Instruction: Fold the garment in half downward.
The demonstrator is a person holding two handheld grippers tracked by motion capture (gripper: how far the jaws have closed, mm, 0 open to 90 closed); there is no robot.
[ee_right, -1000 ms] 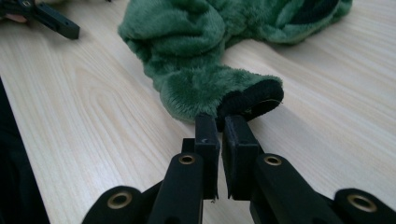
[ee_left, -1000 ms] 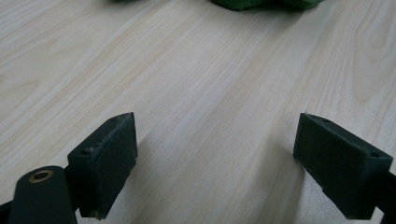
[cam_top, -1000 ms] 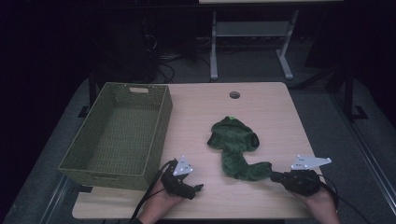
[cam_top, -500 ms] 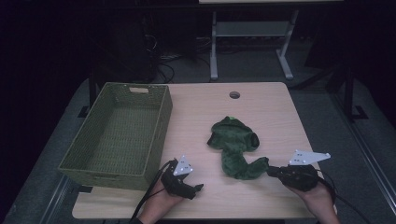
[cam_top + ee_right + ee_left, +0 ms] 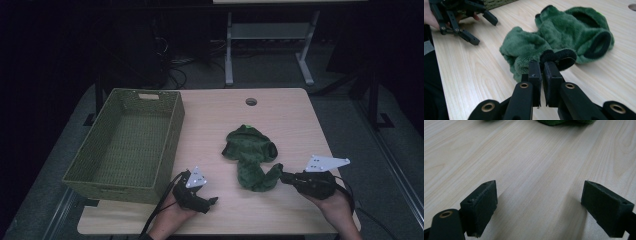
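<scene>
Dim and underexposed from above: counter [image 5: 215,125] lit softly, surroundings sunk into near black, fine grain and softness throughout. Brighter and crisper in both gripper views, wood grain sharp, with pale glare toward the far edge. Soft shadows beneath the left tool [image 5: 539,205]. Slightly blurred at the nearest black parts.

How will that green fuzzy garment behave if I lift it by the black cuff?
The green fuzzy garment lies crumpled, so it will probably hang limp and unfold. It looks light. The right tongs pinch only its black cuff, so the plush could slip if jerked.
</scene>
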